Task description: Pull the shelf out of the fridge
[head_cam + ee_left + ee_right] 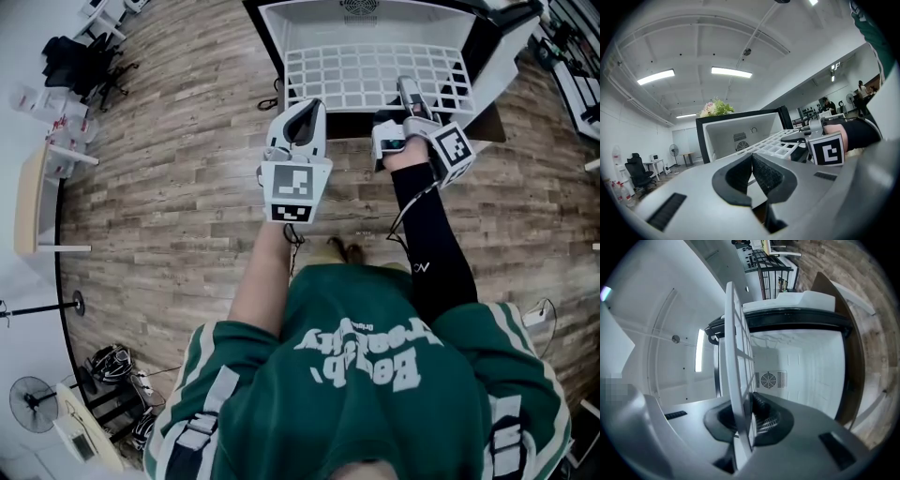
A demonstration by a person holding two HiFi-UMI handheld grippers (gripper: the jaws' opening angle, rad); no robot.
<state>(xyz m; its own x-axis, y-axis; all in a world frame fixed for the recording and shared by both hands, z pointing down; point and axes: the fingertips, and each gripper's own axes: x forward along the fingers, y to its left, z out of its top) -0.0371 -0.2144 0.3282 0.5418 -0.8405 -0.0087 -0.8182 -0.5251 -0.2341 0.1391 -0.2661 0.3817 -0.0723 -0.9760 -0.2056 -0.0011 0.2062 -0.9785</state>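
Observation:
The white wire shelf (375, 75) sticks partway out of the open fridge (272, 28) in the head view. My right gripper (408, 92) is shut on the shelf's front edge near its right side. In the right gripper view the shelf (736, 357) runs edge-on between the right gripper's (743, 420) pads, with the fridge's white inside (801, 366) behind. My left gripper (305, 111) hangs just in front of the shelf's left corner, apart from it. In the left gripper view the left gripper (751, 171) is shut with nothing in it, and the shelf (773, 143) lies beyond.
The fridge door (511, 56) stands open at the right. The person's feet (342, 249) rest on the wooden floor (178, 216). Office chairs (84, 61) and a table (33, 197) are at the left, a fan (33, 403) at the lower left.

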